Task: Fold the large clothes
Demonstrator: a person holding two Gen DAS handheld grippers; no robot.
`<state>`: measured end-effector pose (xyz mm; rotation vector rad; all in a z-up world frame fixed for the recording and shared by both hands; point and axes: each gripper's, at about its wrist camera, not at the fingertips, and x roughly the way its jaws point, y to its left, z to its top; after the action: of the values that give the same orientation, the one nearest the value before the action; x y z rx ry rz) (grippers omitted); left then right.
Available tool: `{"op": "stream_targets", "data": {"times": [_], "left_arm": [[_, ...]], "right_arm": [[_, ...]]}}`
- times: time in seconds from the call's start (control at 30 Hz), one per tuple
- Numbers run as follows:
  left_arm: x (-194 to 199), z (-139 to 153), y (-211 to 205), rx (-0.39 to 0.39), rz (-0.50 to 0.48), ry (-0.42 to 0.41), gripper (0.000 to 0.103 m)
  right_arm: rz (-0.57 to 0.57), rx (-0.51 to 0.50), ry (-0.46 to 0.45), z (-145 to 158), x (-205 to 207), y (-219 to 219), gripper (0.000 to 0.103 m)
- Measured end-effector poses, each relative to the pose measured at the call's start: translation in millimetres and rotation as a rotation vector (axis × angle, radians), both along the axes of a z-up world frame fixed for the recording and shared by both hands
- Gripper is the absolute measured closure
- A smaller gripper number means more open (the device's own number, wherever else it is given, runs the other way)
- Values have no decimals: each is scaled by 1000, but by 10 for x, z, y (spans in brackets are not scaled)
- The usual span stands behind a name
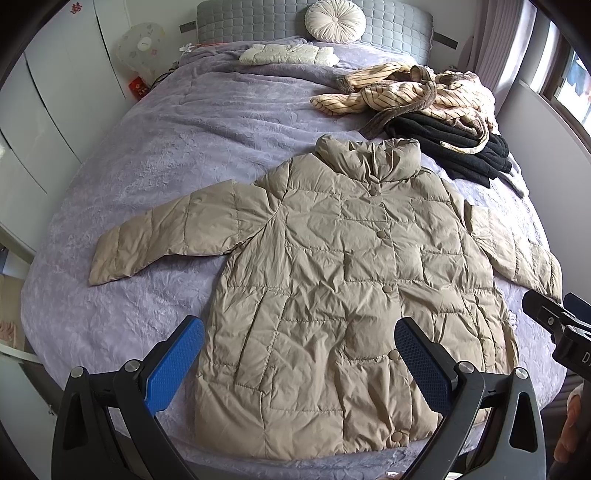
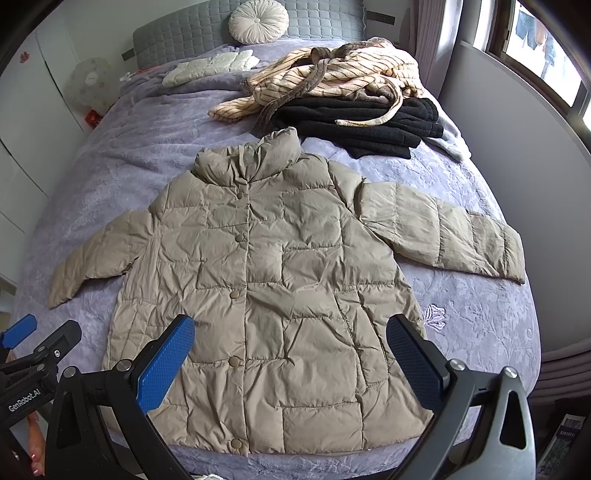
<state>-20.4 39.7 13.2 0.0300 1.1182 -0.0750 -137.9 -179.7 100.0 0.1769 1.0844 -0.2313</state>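
1. We see the tan quilted coat spread face-up and buttoned near the foot of the lavender bedspread, sleeves out, apparently laid ready for a first fold.
2. Our left gripper and right gripper hover above its hem, jaws wide apart, holding nothing.
3. Beyond lie a striped robe atop a black garment, a folded cream jacket, and a round cushion against the grey headboard.

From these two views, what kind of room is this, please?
Most likely a home bedroom. A bed with a purple bedspread fills the view, a grey padded headboard stands behind a round cushion, and a puffer coat lies spread flat for folding.
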Motion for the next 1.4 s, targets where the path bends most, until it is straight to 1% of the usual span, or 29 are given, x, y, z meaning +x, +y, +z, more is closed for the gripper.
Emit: {"op": "stream_targets", "data": {"times": [0.13, 0.3, 0.53, 0.6, 0.7, 0.77, 0.9, 1.0, 1.07, 1.1, 1.17, 1.2, 1.23, 1.3, 1.37, 1.4], "left_arm": [[-27, -54, 77, -3, 3, 6, 0], [65, -88, 149, -11, 10, 28, 0], [183, -232, 391, -27, 31, 70, 0], [242, -303, 488, -42, 35, 87, 0], [344, -455, 712, -91, 58, 107, 0], [416, -565, 877, -121, 81, 113, 0], [633, -898, 1362, -207, 159, 117, 0], [817, -1229, 1784, -281, 243, 124, 0], [936, -1472, 2073, -348, 305, 119, 0], [1000, -1602, 2216, -390, 338, 116, 0], [1131, -1856, 2453, -475, 390, 116, 0], [1204, -1986, 2566, -515, 419, 124, 0], [1280, -2112, 2671, -571, 444, 128, 0], [1401, -2288, 2829, -657, 491, 117, 0], [1536, -2448, 2990, -730, 547, 102, 0], [1582, -2494, 3055, -749, 565, 95, 0]], "right_arm": [[4, 3, 11, -87, -22, 101, 0], [13, 15, 39, -139, -7, 221, 0], [43, 70, 95, -189, 222, 349, 0], [56, 92, 119, -251, 295, 413, 0], [84, 108, 165, -388, 393, 576, 0], [107, 151, 180, -488, 450, 687, 0], [131, 210, 194, -696, 604, 886, 0], [180, 244, 174, -868, 734, 1084, 0], [218, 262, 144, -965, 812, 1238, 0], [238, 272, 157, -1023, 855, 1307, 0], [293, 302, 220, -1201, 968, 1477, 0], [299, 297, 241, -1271, 1005, 1540, 0], [302, 293, 252, -1335, 1038, 1598, 0], [330, 297, 267, -1441, 1102, 1704, 0], [342, 297, 263, -1501, 1135, 1760, 0], [342, 295, 268, -1540, 1164, 1780, 0]]}}
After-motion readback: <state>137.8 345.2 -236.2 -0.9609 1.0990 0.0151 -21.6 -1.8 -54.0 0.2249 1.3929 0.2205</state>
